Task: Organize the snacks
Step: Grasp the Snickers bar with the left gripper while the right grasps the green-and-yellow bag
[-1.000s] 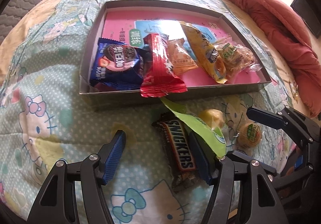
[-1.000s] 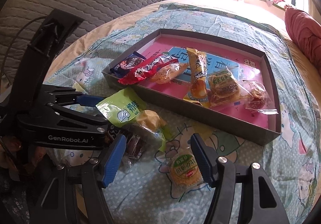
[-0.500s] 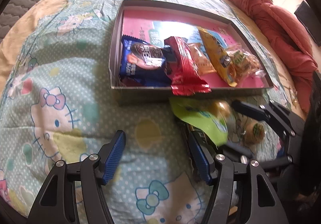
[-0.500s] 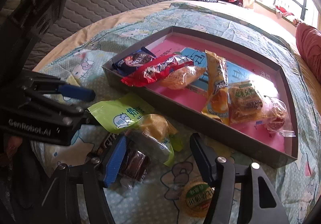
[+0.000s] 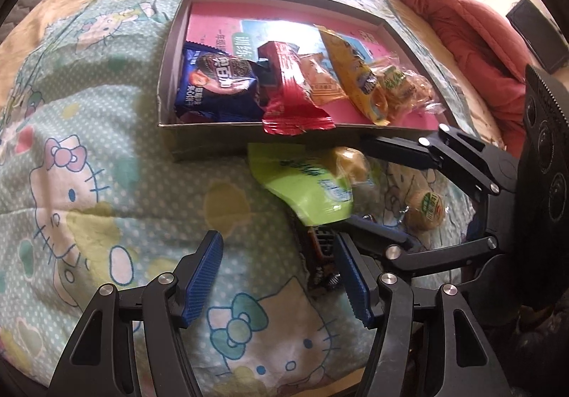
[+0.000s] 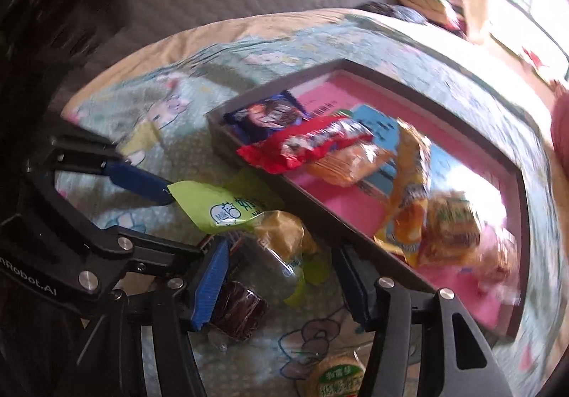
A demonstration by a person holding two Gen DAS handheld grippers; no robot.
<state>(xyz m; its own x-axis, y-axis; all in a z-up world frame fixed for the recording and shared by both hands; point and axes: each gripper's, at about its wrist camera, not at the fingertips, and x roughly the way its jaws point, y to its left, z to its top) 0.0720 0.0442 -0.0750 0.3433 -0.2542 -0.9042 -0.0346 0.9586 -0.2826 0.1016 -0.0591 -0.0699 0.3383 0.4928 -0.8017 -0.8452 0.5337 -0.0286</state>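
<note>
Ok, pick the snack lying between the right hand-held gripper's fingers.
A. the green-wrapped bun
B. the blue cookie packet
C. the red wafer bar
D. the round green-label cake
A: in the right wrist view the green-wrapped bun lies on the bedspread between the closing fingers of the right hand-held gripper, while the blue and red packets sit in the tray and the round cake lies nearer the camera.

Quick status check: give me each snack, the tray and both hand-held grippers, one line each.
Tray: on the bed, holding several snacks.
Red wrapper: in the tray, its end hanging over the near wall.
Blue packet: inside the tray.
Green bread packet: outside the tray, between the right hand-held gripper's closing jaws.
Chocolate bar: outside.
Round cookie: outside.
Left hand-held gripper: open, empty.
Right hand-held gripper: closing, not yet pressing.
</note>
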